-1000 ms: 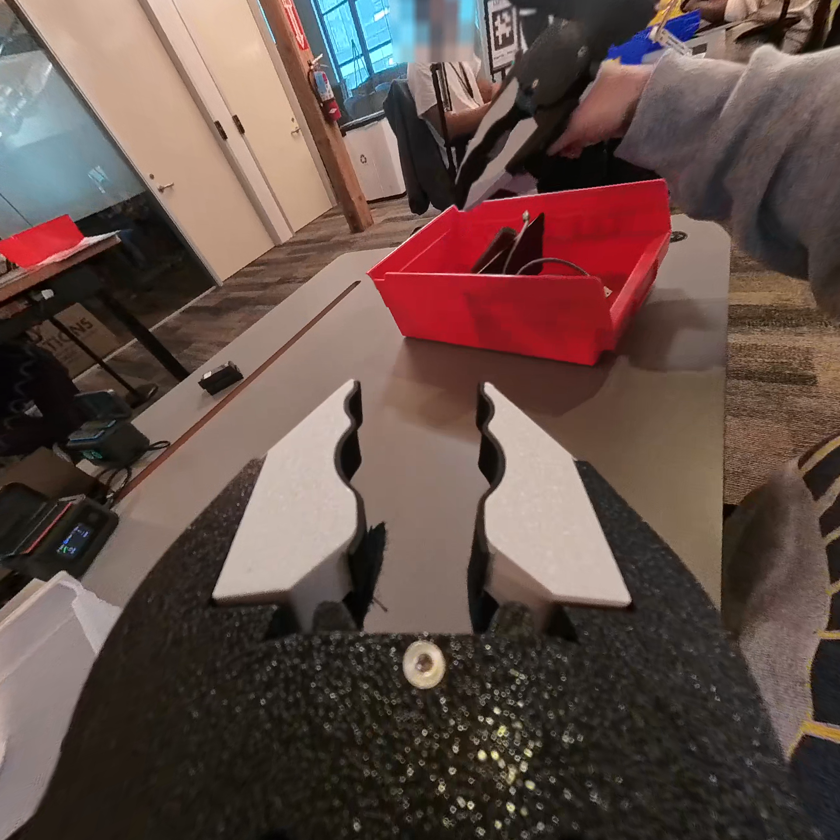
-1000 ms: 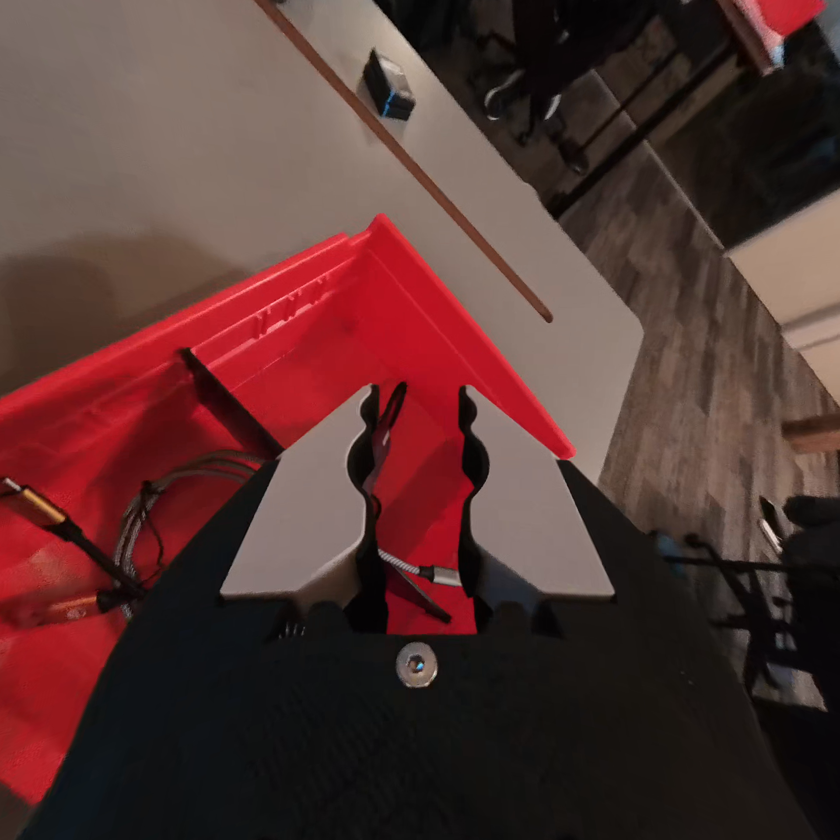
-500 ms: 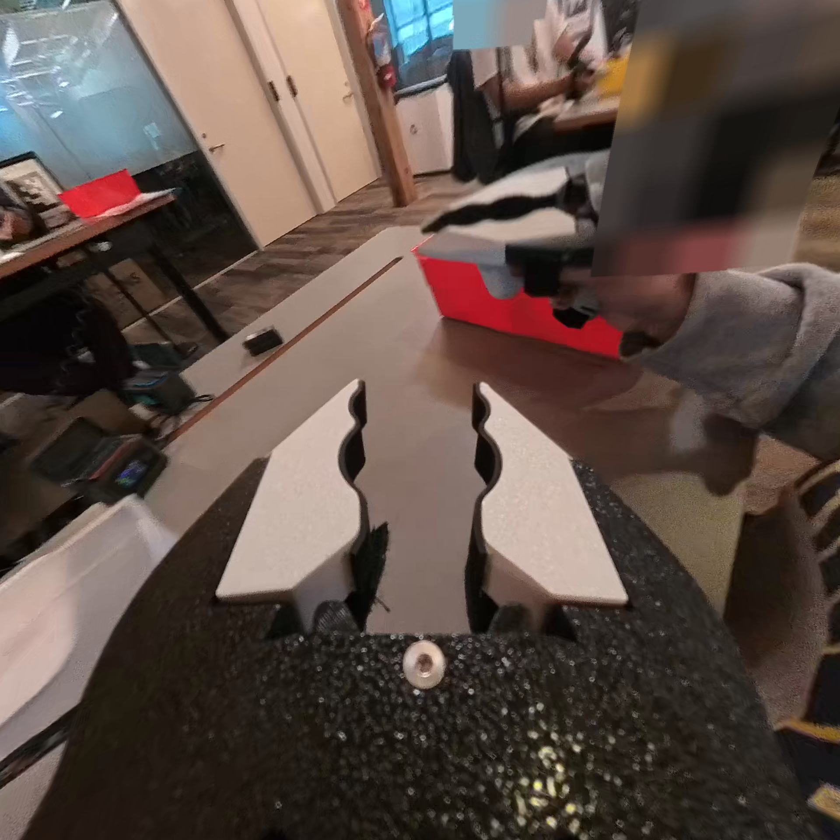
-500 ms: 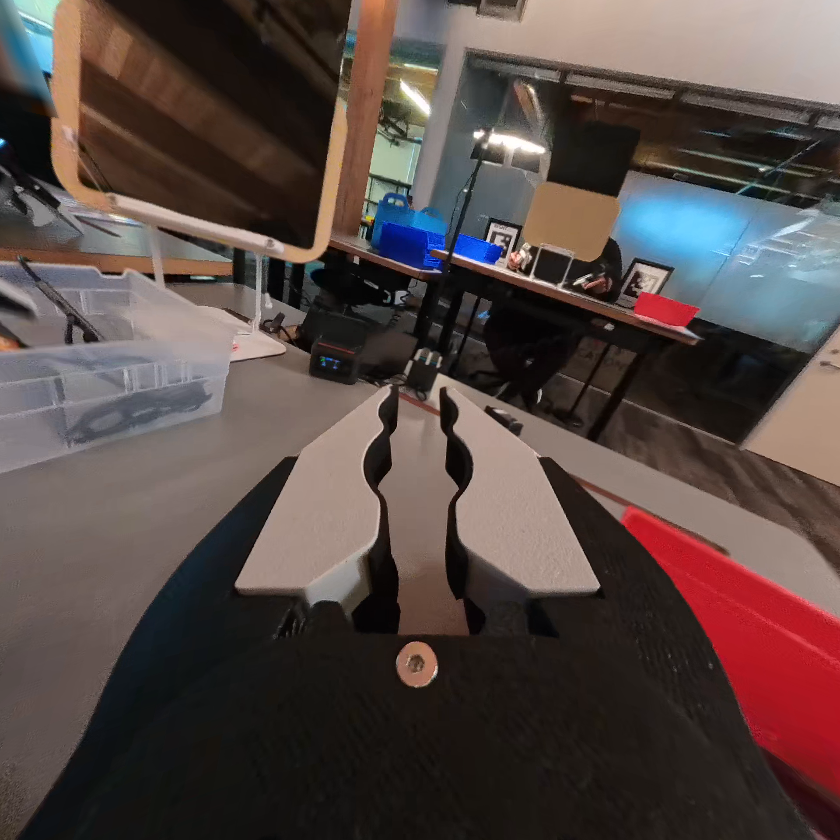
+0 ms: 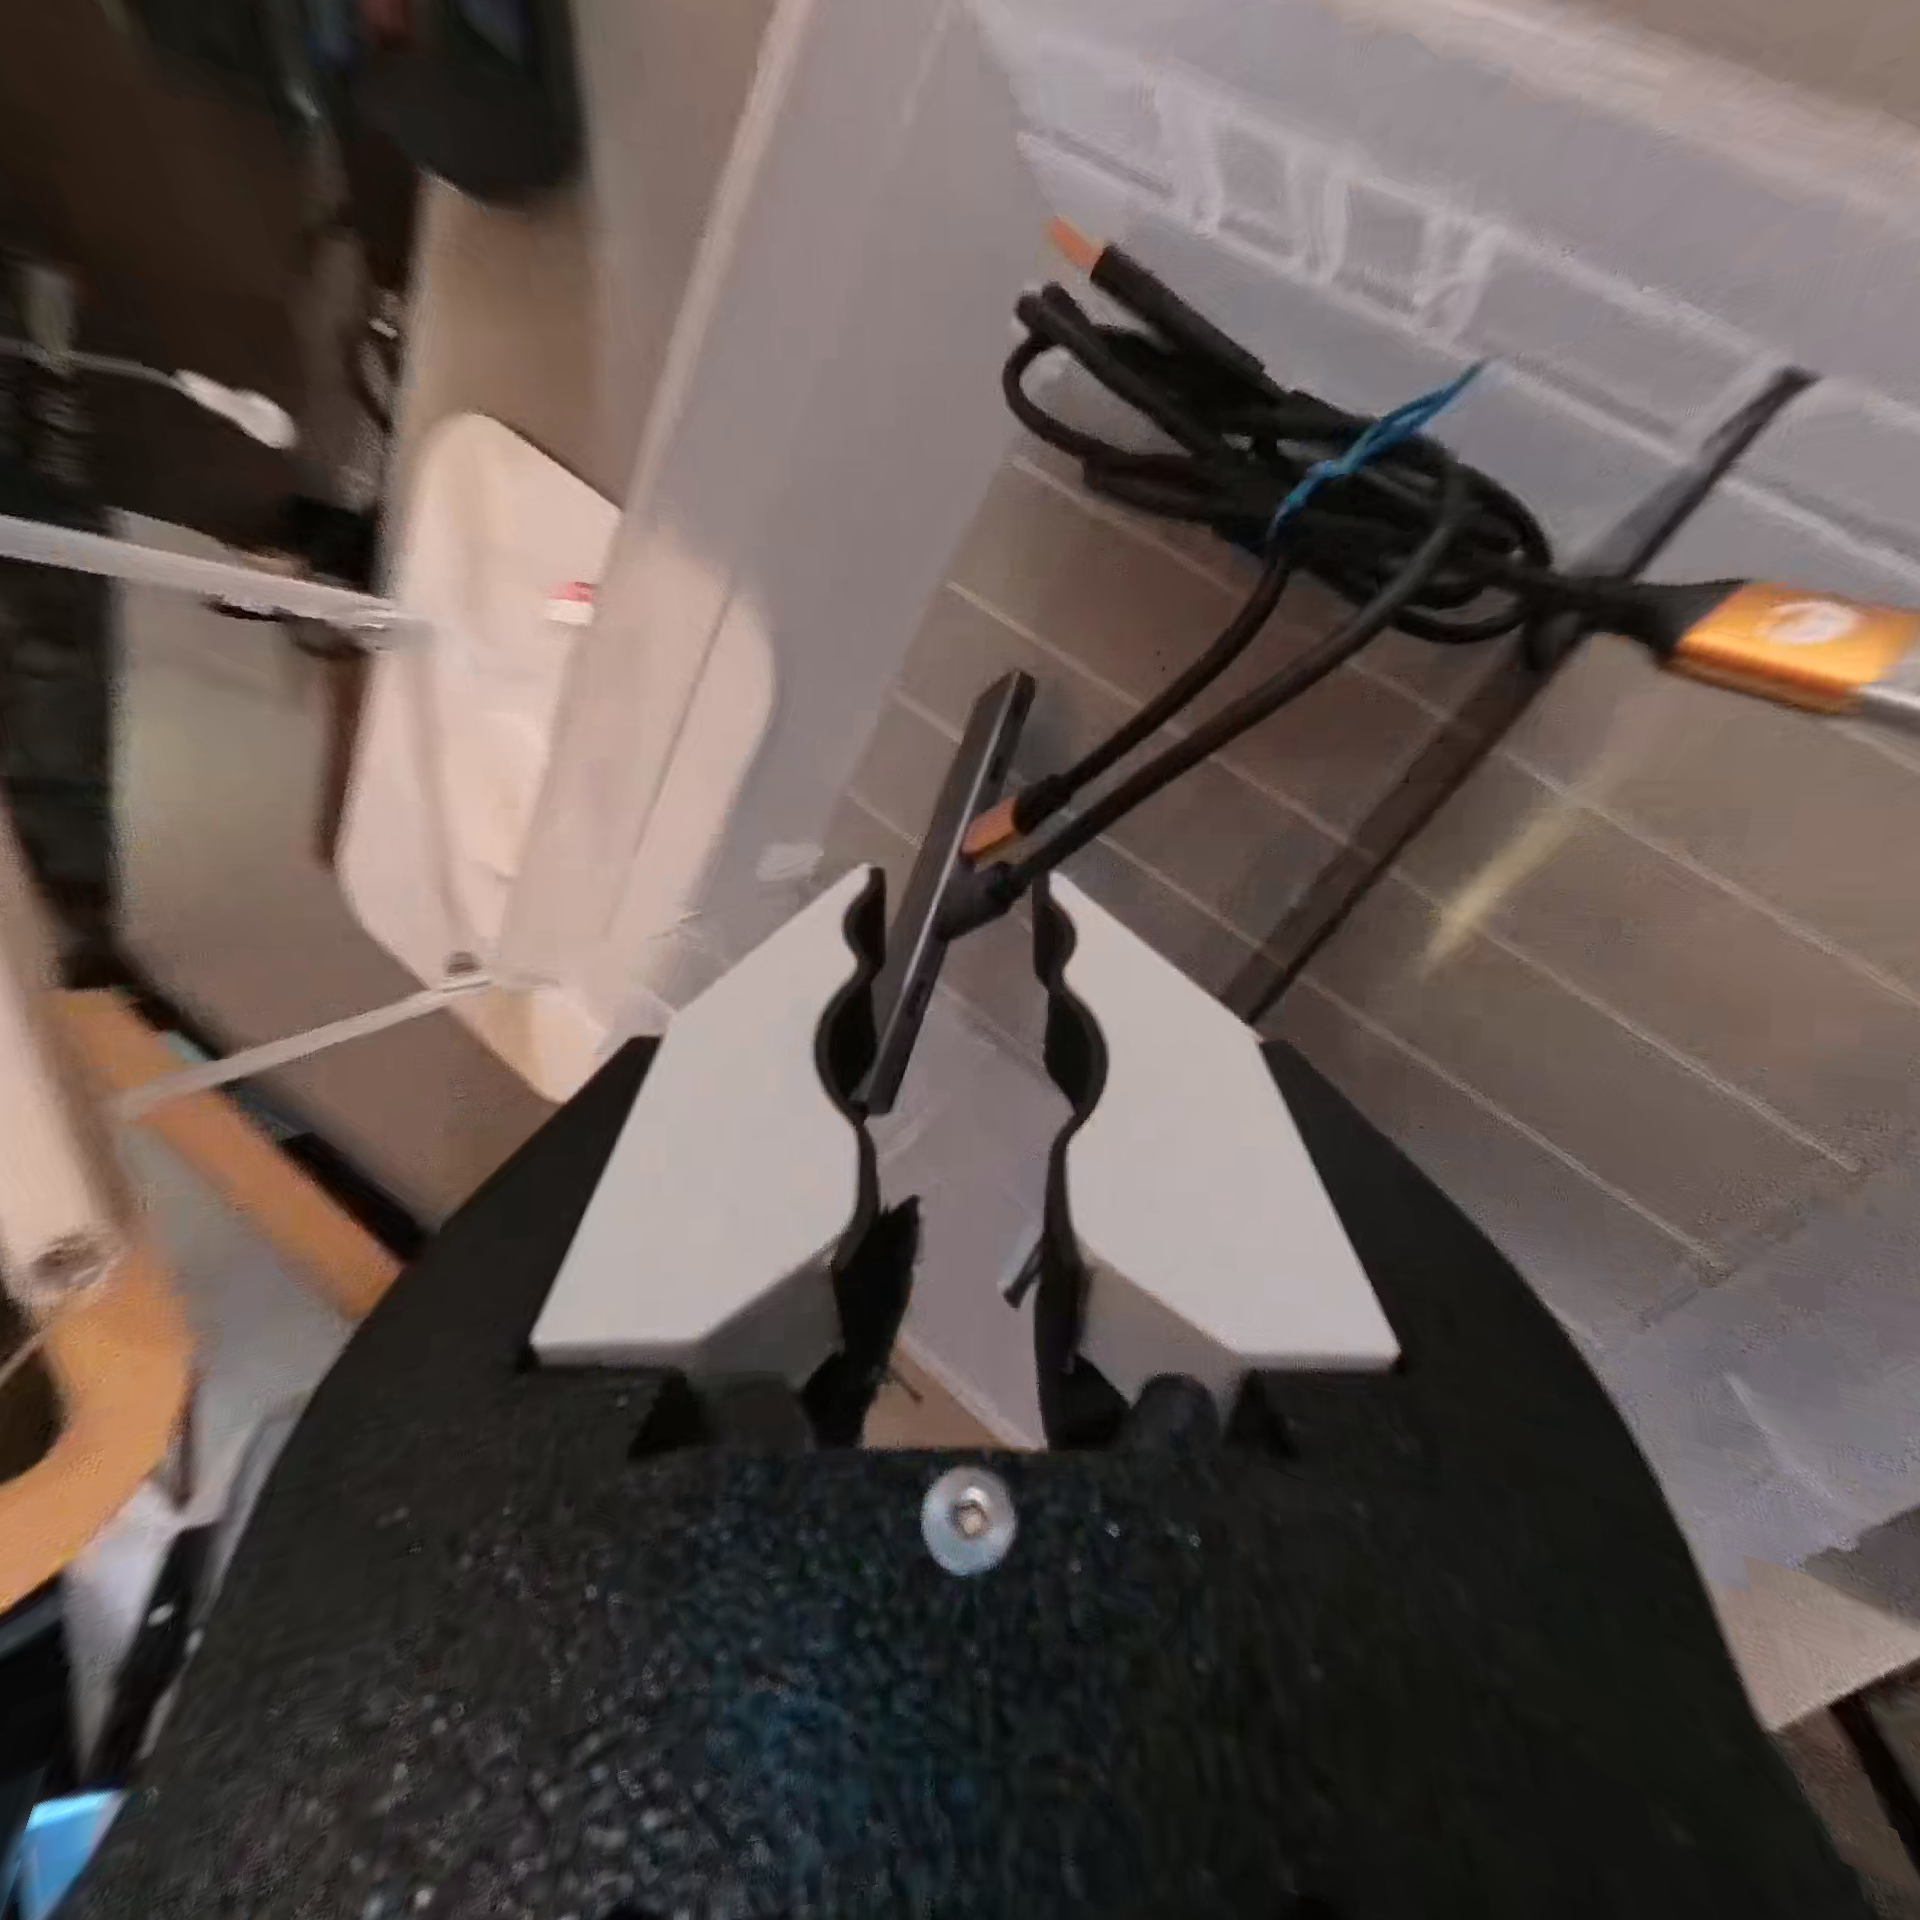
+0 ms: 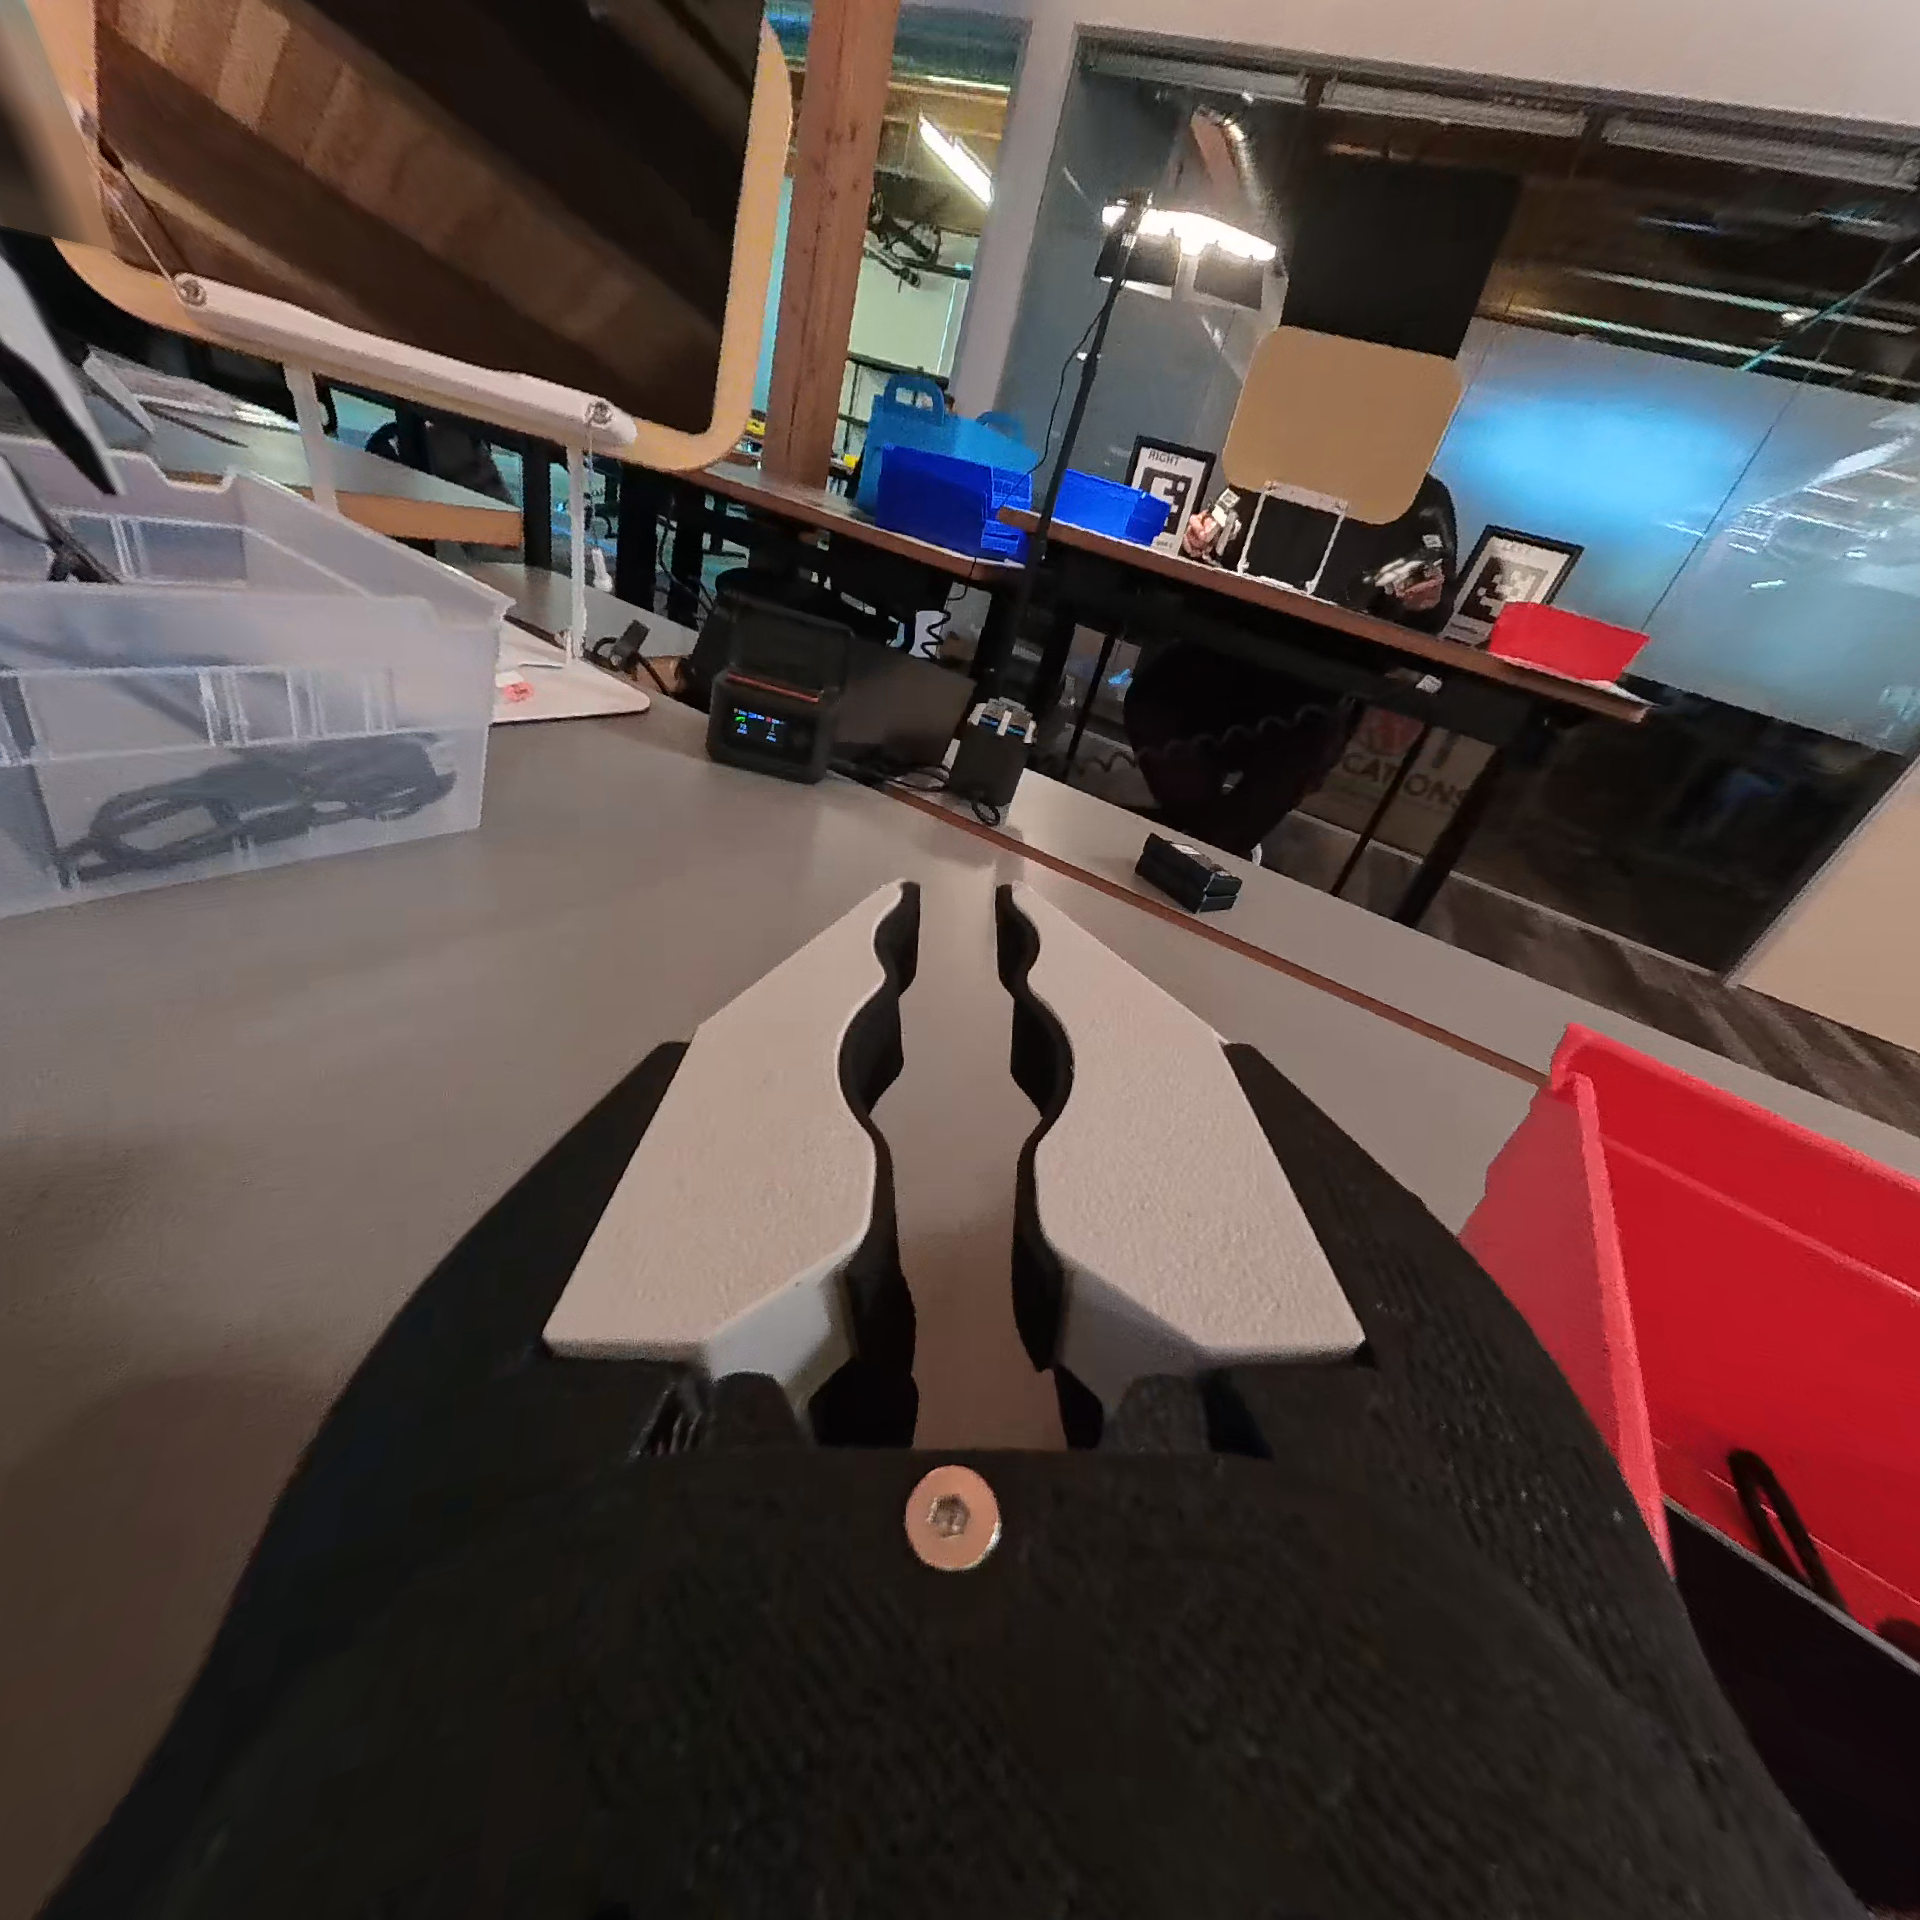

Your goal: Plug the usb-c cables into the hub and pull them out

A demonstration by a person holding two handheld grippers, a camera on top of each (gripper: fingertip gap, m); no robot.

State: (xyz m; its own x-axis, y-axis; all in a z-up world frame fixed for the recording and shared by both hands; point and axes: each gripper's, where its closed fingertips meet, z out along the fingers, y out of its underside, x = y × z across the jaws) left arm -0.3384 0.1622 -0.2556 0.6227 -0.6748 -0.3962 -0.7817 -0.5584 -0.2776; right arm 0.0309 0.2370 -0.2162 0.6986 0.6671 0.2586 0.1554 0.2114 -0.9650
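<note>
In the left wrist view I look down into a clear plastic bin [image 5: 1351, 166]. A slim dark hub [image 5: 971, 821] stands on edge between the fingers of my left gripper [image 5: 954, 883], leaning against the left finger; the jaws are open around it. Two black cables with an orange plug [image 5: 995, 831] meet the hub's side. A tied bundle of black cables [image 5: 1340, 488] and a large orange connector [image 5: 1049, 244] lie beyond. My right gripper [image 6: 956, 894] hovers low over the grey table [image 6: 312, 1039], empty, with a narrow gap between its jaws.
A red bin [image 6: 1714, 1299] sits close on the right of my right gripper. The clear bin [image 6: 260, 665] with cables stands at the left. A black device with a screen [image 6: 769, 717] and a small black block [image 6: 1190, 873] lie farther back. The tips of one gripper are about 40 cm away from the tips of the other.
My left gripper has swung from the table down into the clear bin, and the hub now stands between its fingers. My right gripper left the red bin and its jaws have narrowed.
</note>
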